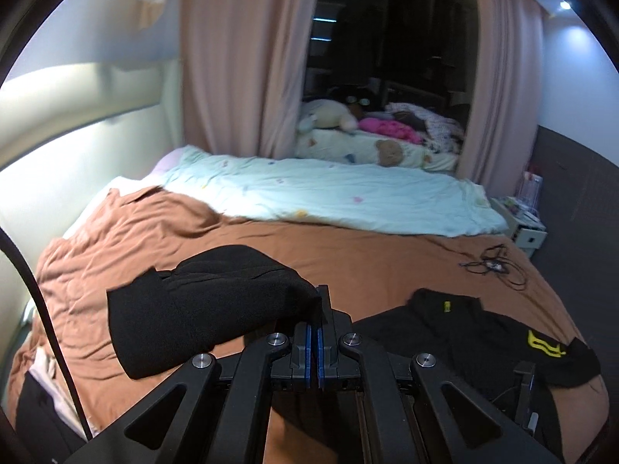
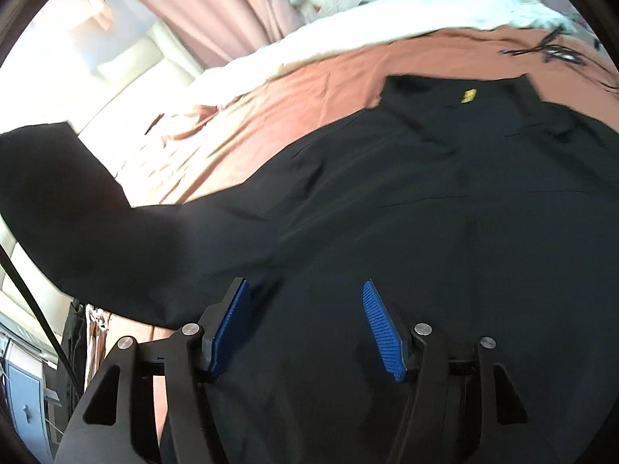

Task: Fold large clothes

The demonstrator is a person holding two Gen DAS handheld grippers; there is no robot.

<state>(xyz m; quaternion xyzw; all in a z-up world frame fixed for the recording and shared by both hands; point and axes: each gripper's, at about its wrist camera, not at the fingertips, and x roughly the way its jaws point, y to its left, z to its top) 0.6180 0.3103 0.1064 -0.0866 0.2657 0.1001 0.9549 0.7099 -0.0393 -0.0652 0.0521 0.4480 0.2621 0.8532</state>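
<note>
A large black garment (image 2: pixel 425 212) with a small yellow neck label (image 2: pixel 469 94) lies spread on the brown bed sheet (image 2: pixel 309 89). In the left wrist view its body (image 1: pixel 456 332) lies low on the right, with a yellow print (image 1: pixel 543 344) on one sleeve. My left gripper (image 1: pixel 319 301) is shut on the other sleeve (image 1: pixel 201 305), which hangs lifted above the sheet and drapes to the left. That raised sleeve (image 2: pixel 58 193) shows at the left of the right wrist view. My right gripper (image 2: pixel 304 284) hovers open over the garment's lower body, with nothing pinched between its blue pads (image 2: pixel 383 328).
A pale blue quilt (image 1: pixel 329 197) lies across the far side of the bed. A tangle of black cable (image 1: pixel 495 266) rests on the sheet at the right. A white nightstand (image 1: pixel 522 224) stands beyond the bed's corner. Pink curtains (image 1: pixel 240 58), a padded headboard (image 1: pixel 77 116) and plush toys (image 1: pixel 332 116) are behind.
</note>
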